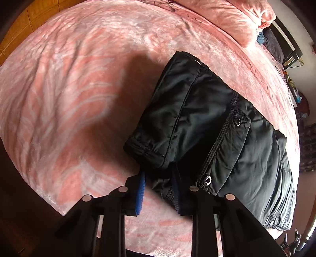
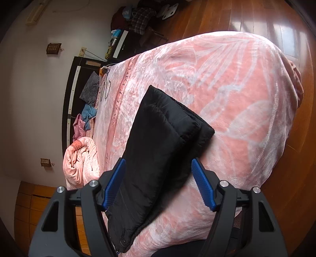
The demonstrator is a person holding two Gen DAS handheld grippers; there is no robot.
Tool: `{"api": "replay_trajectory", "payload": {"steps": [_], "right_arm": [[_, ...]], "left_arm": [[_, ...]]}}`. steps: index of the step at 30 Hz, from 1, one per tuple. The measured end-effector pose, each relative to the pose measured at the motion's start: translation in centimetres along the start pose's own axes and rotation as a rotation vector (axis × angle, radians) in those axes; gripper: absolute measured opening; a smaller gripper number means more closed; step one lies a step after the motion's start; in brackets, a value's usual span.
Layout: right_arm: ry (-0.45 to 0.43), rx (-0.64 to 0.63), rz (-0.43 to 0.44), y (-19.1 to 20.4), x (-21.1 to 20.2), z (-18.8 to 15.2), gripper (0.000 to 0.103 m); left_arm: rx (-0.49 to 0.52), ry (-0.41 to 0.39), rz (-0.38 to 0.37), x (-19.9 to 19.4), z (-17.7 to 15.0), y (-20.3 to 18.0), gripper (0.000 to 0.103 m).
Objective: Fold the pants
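Black padded pants (image 1: 207, 128) lie folded on a pink patterned blanket (image 1: 69, 89). In the left wrist view the leg cuffs are folded over the waist part with its snap buttons. My left gripper (image 1: 160, 178) is open at the near edge of the fold, its fingers straddling the cuff corner, touching or just above it. In the right wrist view the pants (image 2: 158, 148) form a long folded strip on the blanket (image 2: 237, 108). My right gripper (image 2: 159, 168) is open and empty just above the strip's near part.
A rolled pink quilt (image 2: 81, 164) lies at the head of the bed. A dark headboard (image 2: 69, 102) with loose clothes (image 2: 88, 114) runs along the wall. Wooden floor (image 2: 246, 17) surrounds the bed, with clutter (image 2: 136, 17) by the wall.
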State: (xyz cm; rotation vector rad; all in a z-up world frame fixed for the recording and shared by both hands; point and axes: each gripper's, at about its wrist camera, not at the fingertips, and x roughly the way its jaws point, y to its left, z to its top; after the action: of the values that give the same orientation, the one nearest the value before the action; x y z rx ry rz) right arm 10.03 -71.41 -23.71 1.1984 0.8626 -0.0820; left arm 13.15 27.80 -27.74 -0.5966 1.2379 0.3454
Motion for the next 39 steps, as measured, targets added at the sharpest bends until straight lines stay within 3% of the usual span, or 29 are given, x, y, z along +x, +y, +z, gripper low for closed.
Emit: {"api": "replay_trajectory", "payload": {"steps": [1, 3, 4, 5, 8, 12, 16, 19, 22, 24, 25, 26, 28, 31, 35, 39], "right_arm": [[0.004, 0.003, -0.017, 0.1, 0.7, 0.3, 0.069], [0.02, -0.007, -0.038, 0.3, 2.0, 0.8, 0.047], [0.012, -0.029, -0.077, 0.7, 2.1, 0.9, 0.018], [-0.005, -0.055, -0.089, 1.1, 2.0, 1.0, 0.007], [-0.035, -0.109, -0.111, 1.4, 1.7, 0.5, 0.007], [-0.014, -0.051, -0.141, -1.6, 2.6, 0.4, 0.006], [-0.048, -0.058, -0.124, -1.4, 1.5, -0.3, 0.006], [-0.021, -0.052, -0.149, -1.9, 2.2, 0.0, 0.006], [0.009, -0.023, -0.125, -2.5, 2.3, 0.4, 0.013], [-0.055, -0.012, -0.108, -2.4, 0.3, 0.5, 0.027], [-0.088, 0.004, -0.104, -2.6, -0.8, 0.6, 0.04], [-0.11, 0.027, -0.083, -3.0, -1.7, 0.7, 0.044], [-0.11, 0.065, -0.032, -3.9, -2.6, 0.6, 0.054], [-0.078, 0.042, -0.029, -4.1, -2.2, 0.1, 0.056], [-0.06, 0.056, 0.005, -4.5, -0.8, -0.2, 0.061], [-0.048, 0.075, 0.024, -4.5, 0.8, -0.1, 0.061]], "left_arm": [[0.001, 0.005, 0.008, 0.0, 0.2, -0.1, 0.023], [0.005, 0.009, 0.021, 0.0, 0.4, -0.2, 0.022], [0.007, 0.007, 0.03, -0.1, 0.5, -0.2, 0.022], [0.01, 0.007, 0.034, -0.1, 0.7, -0.3, 0.021], [0.018, 0.005, 0.04, 0.2, 0.9, -0.3, 0.021], [0.033, 0.0, 0.06, 0.6, 0.7, -0.7, 0.021], [0.031, -0.006, 0.052, 0.2, 0.7, -0.4, 0.021], [0.039, -0.006, 0.059, 0.3, 0.4, -0.3, 0.021], [0.044, -0.011, 0.068, 0.5, 0.5, -0.6, 0.022], [0.049, -0.018, 0.055, 0.1, 0.3, -0.6, 0.022], [0.053, -0.022, 0.045, -0.2, 0.2, -0.4, 0.023], [0.059, -0.03, 0.035, -0.5, 0.1, -0.4, 0.023], [0.073, -0.059, 0.018, -1.2, -0.4, -0.2, 0.028], [0.093, -0.123, -0.017, -2.3, -1.3, -0.3, 0.058], [0.088, -0.149, -0.032, -2.6, -1.8, -0.8, 0.067], [0.059, -0.136, -0.022, -2.0, -1.6, -0.9, 0.067]]}}
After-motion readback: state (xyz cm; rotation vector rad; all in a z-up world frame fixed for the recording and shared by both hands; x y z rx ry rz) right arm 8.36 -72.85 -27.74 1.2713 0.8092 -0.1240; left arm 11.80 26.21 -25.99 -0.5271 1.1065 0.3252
